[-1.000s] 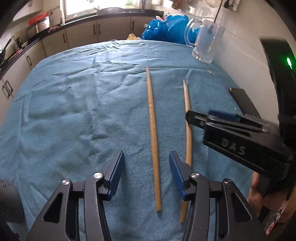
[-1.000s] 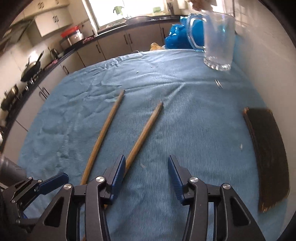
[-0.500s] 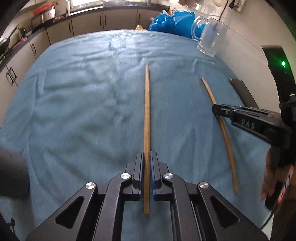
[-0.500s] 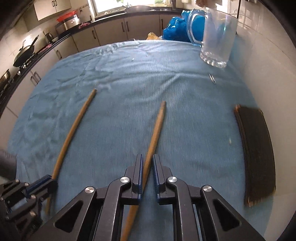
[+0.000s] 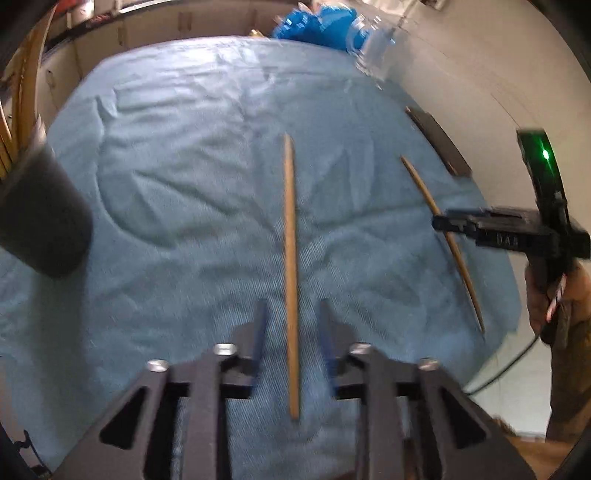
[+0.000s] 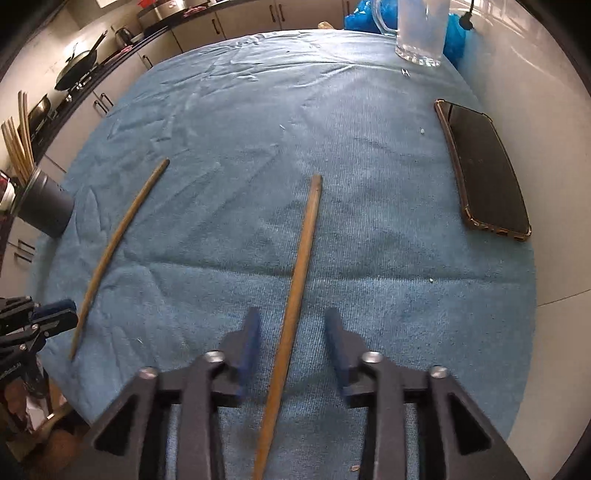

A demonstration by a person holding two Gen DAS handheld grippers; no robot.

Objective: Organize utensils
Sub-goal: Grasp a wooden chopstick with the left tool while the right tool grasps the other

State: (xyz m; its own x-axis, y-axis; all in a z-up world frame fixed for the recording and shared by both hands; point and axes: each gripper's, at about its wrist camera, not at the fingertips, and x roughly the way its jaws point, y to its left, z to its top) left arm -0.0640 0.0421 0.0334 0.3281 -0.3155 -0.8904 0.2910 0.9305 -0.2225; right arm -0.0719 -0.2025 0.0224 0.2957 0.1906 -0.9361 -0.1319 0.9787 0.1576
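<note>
Two long wooden chopsticks lie on a blue cloth (image 5: 184, 184). One chopstick (image 5: 291, 273) lies lengthwise between the fingers of my left gripper (image 5: 291, 321), which is open around it. The other chopstick (image 6: 295, 295) lies between the fingers of my right gripper (image 6: 291, 325), also open. Each view shows the other stick to the side: right in the left wrist view (image 5: 443, 240), left in the right wrist view (image 6: 118, 254). A dark holder cup (image 5: 40, 221) with several wooden sticks stands at the left; it also shows in the right wrist view (image 6: 46, 208).
A phone (image 6: 484, 166) in a brown case lies at the right near the white wall. A glass mug (image 6: 419, 33) and a blue bag (image 5: 317, 27) stand at the far edge. Kitchen cabinets run behind the table.
Both grippers were shut on their chopsticks half a second ago; now both are open and the sticks lie on the cloth. The views have pulled back, and the holder cup has come into sight.
</note>
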